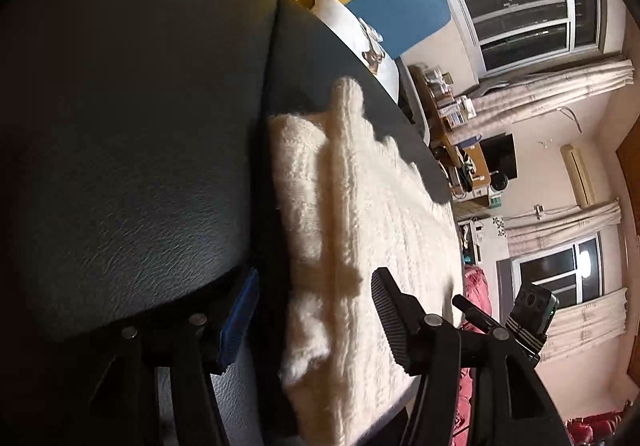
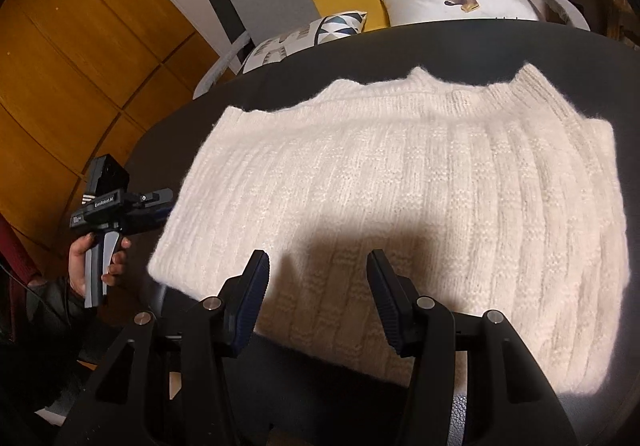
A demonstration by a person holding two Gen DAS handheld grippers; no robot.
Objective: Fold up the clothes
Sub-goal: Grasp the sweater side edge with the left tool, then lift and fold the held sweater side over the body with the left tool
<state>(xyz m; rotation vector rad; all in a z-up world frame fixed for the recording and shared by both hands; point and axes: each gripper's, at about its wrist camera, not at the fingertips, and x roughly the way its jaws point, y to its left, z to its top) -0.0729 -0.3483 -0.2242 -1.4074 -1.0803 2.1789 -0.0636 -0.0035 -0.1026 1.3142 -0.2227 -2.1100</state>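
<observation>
I see the sweater (image 2: 400,214) lying flat on the tabletop (image 2: 360,54), folded. My right gripper (image 2: 318,286) sits at its near edge, my left gripper (image 2: 156,206) at its left edge. Two pillows (image 2: 460,0) lie behind the tabletop.

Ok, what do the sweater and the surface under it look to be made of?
Sweater: cream knit, probably wool or acrylic; vertical ribs and a fuzzy halo along its edges. Surface: dark, likely leather or faux leather; a fine pebbled grain with a dull sheen and a seam.
</observation>
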